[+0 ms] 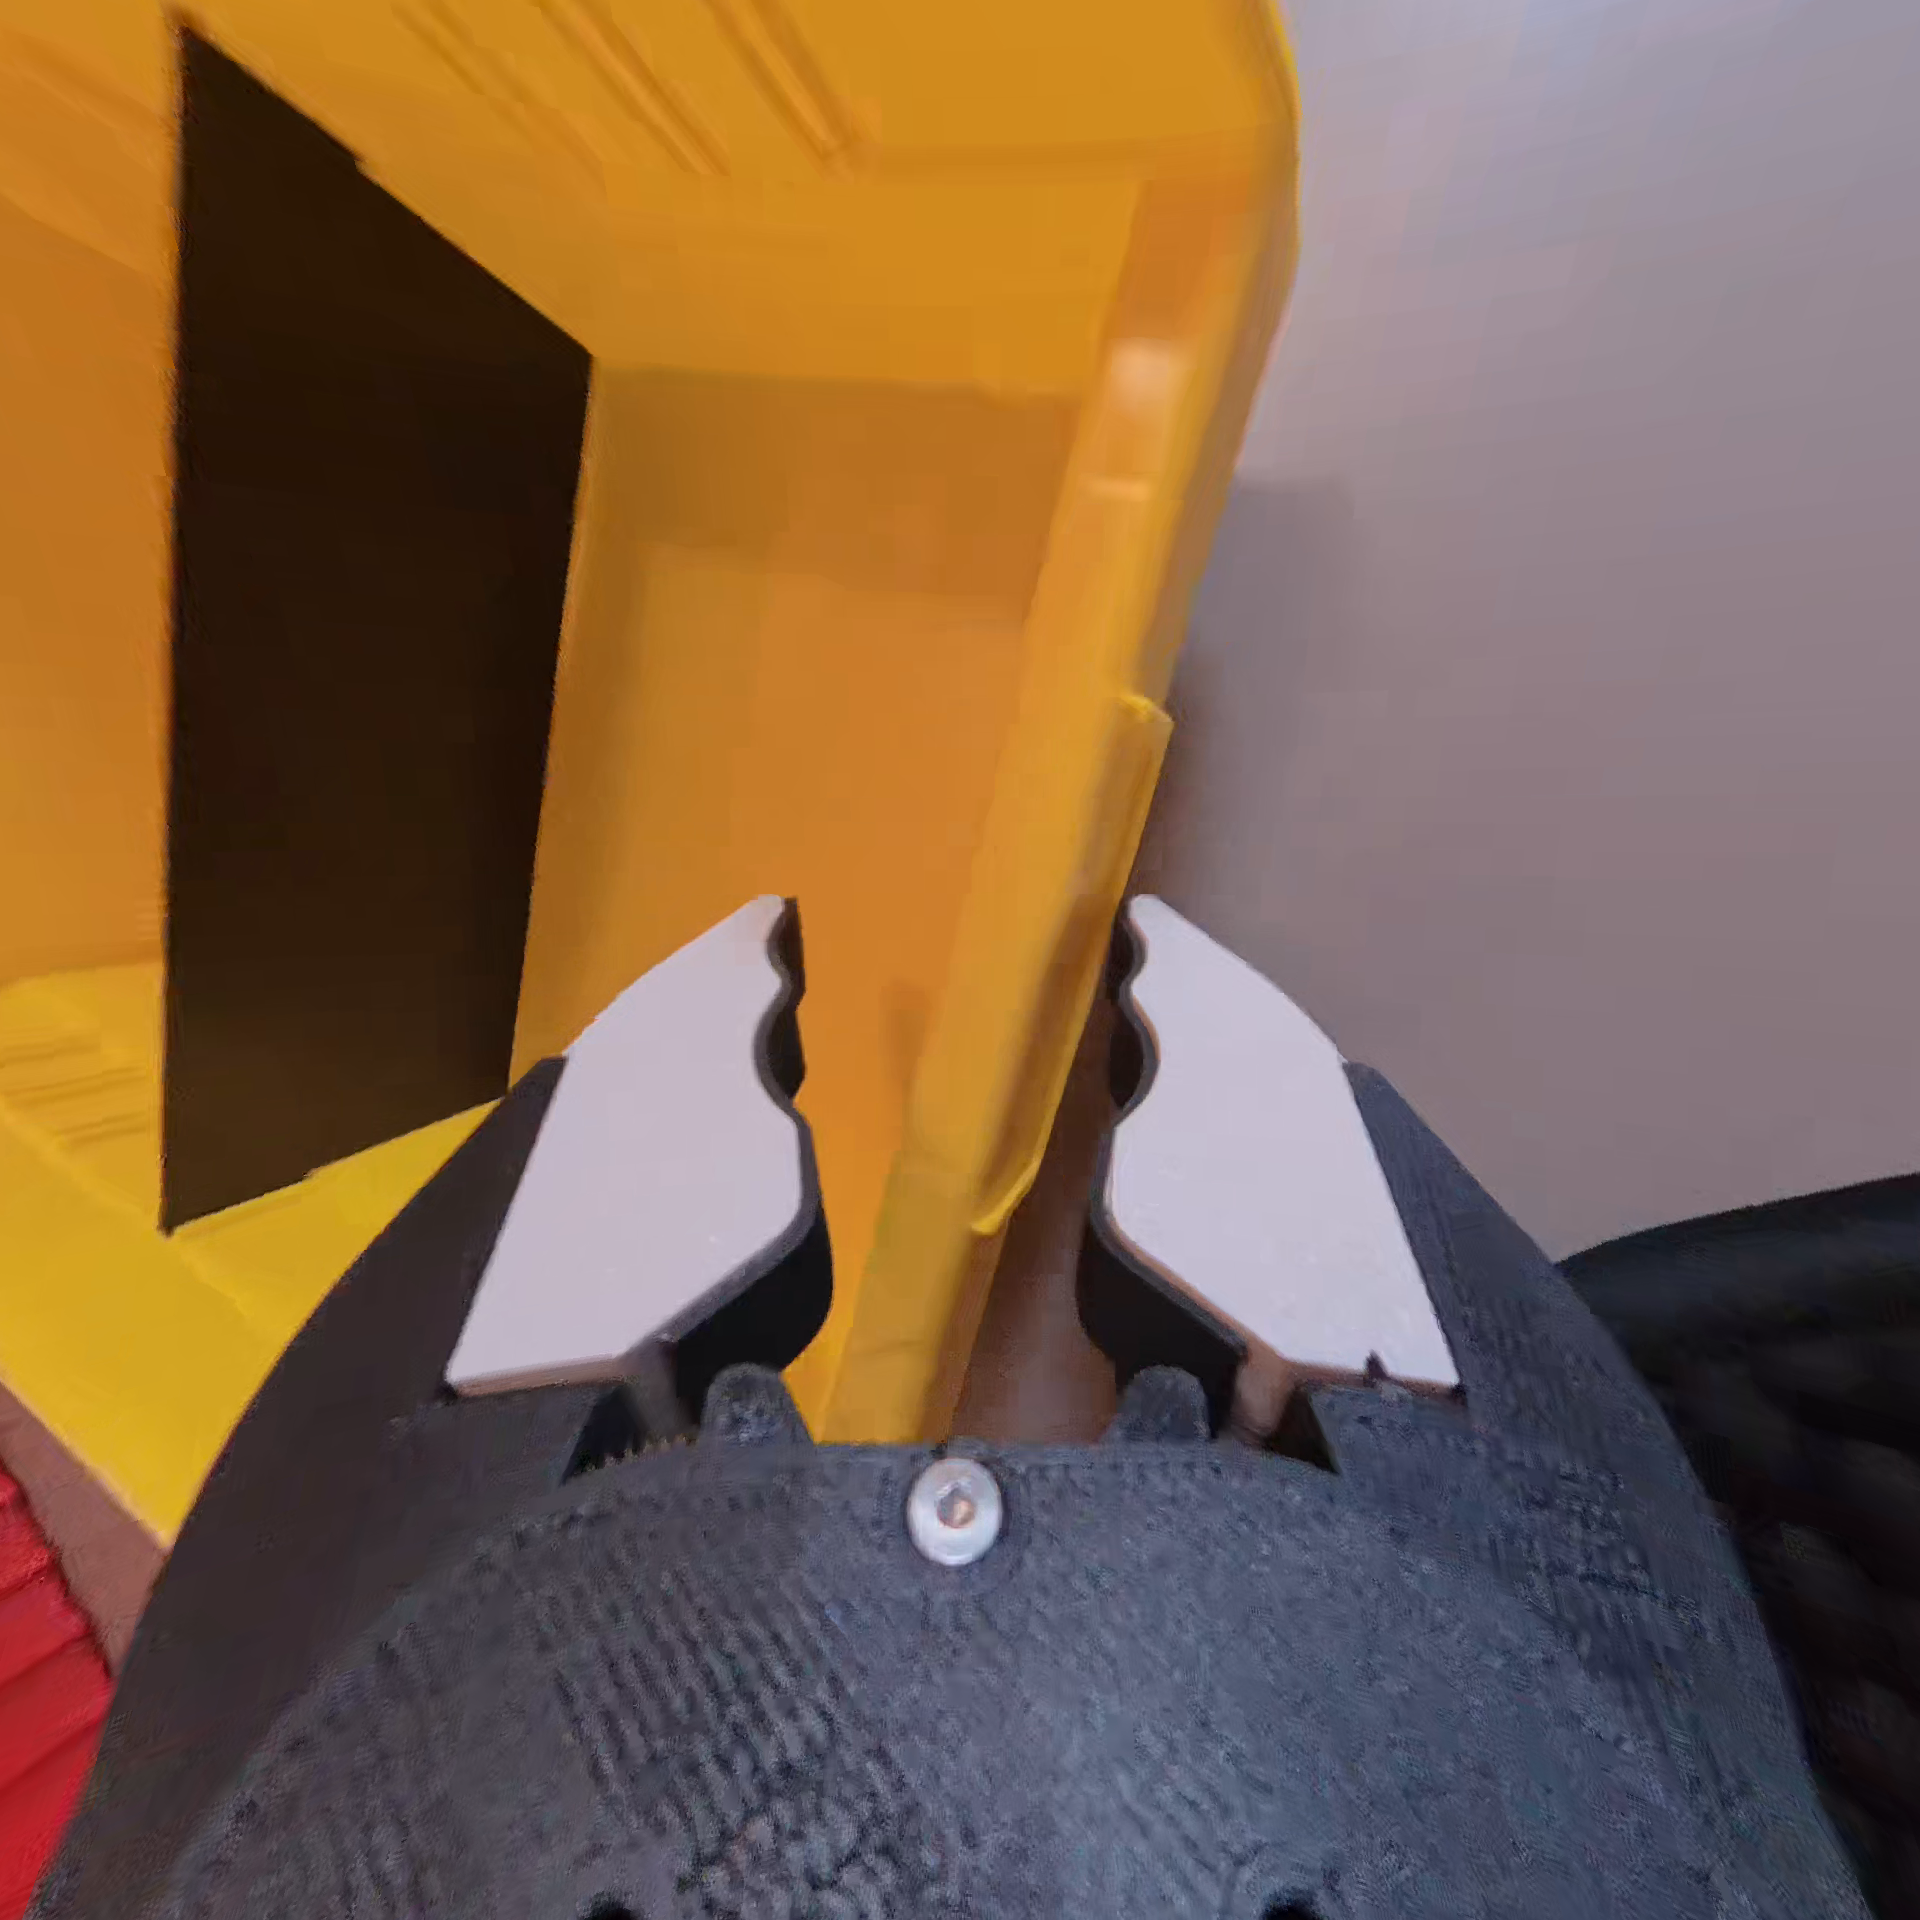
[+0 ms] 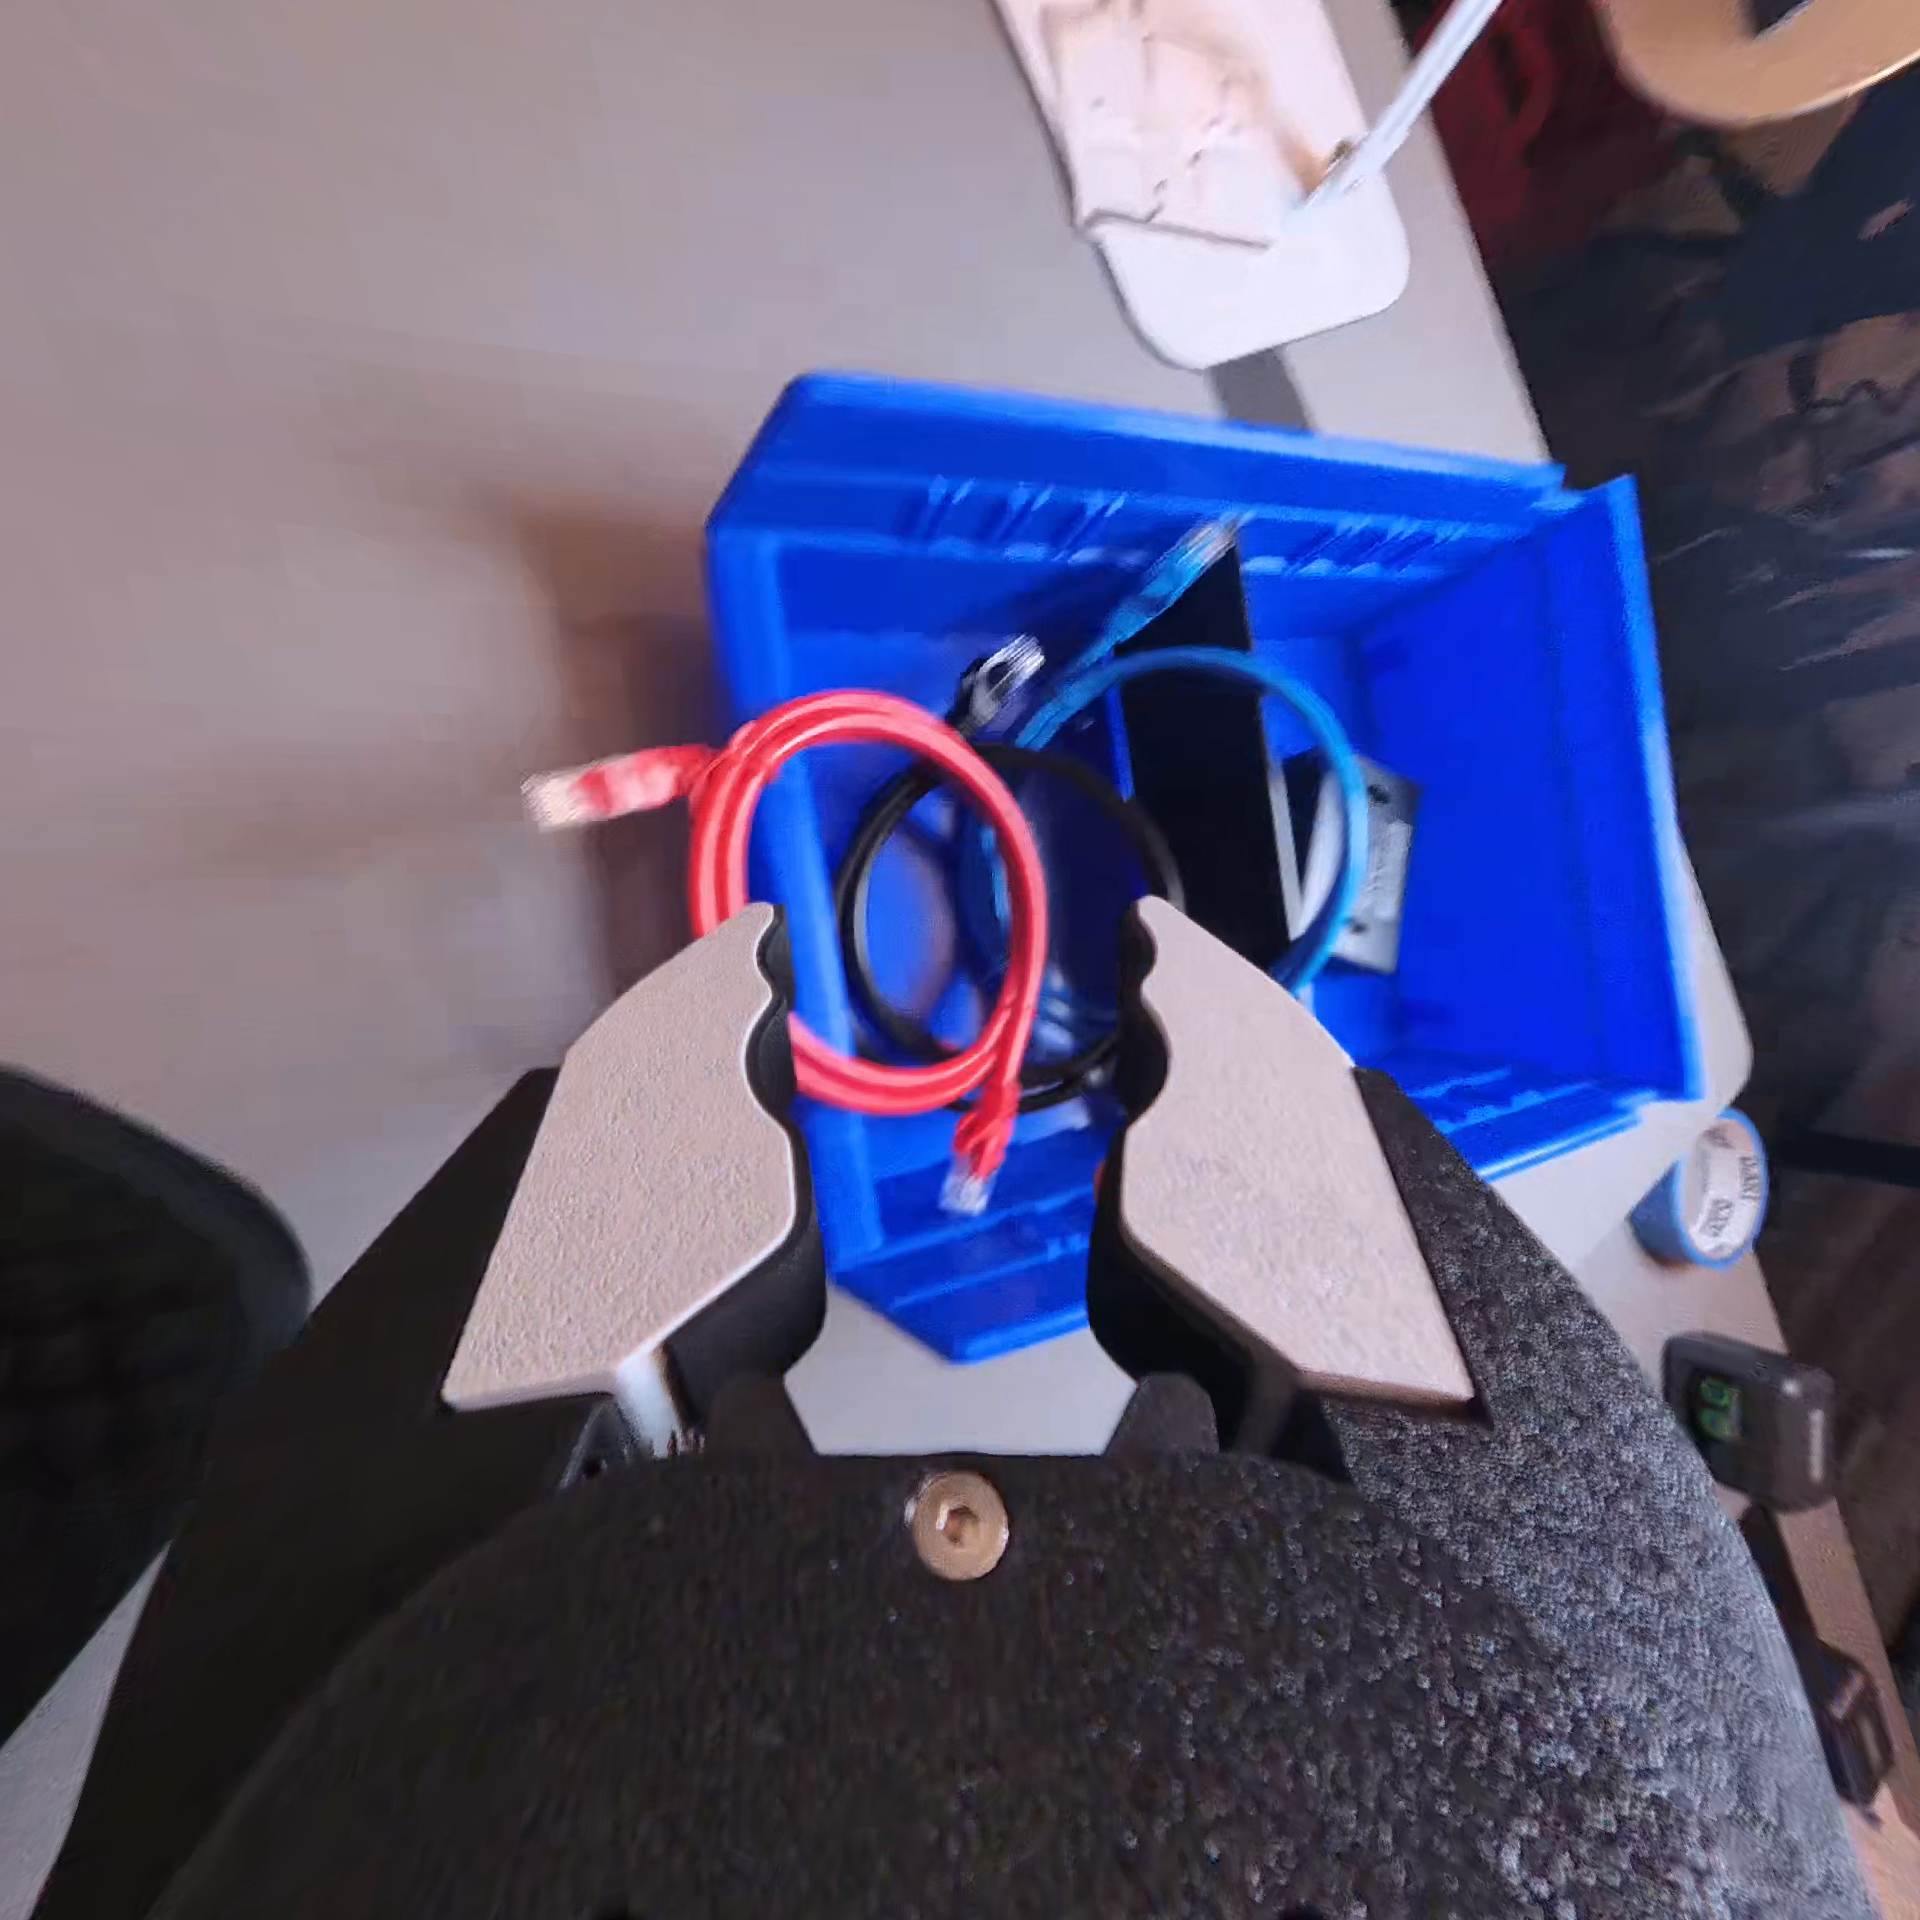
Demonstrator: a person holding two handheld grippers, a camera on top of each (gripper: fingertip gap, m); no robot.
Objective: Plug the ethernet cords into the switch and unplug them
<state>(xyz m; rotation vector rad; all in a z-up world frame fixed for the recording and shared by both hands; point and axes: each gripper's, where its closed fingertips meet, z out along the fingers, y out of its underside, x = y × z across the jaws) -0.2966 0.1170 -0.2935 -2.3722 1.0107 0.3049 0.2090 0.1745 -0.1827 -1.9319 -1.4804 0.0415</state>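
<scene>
In the right wrist view a blue bin [image 2: 1538, 727] on the grey table holds coiled ethernet cords. The red cord [image 2: 748, 790] hangs over the bin's left wall, with one plug [image 2: 613, 792] sticking out to the left. The black cord [image 2: 862, 914] and the blue cord [image 2: 1335, 769] lie inside, around a black divider [image 2: 1195, 790]. A small grey box [image 2: 1377, 873], perhaps the switch, sits behind the divider. My right gripper [image 2: 956, 914] is open and empty just above the cords. My left gripper [image 1: 961, 914] is open, its fingers astride the wall of a yellow bin [image 1: 831, 520].
The yellow bin has a black divider [image 1: 364, 675]. A red bin [image 1: 42, 1714] is at the lower left and dark fabric [image 1: 1766, 1455] at the right. A white object [image 2: 1226, 177], a blue tape roll [image 2: 1714, 1195] and a small black device [image 2: 1756, 1423] lie near the table edge. The grippers' ends are close to 50 centimetres from one another.
</scene>
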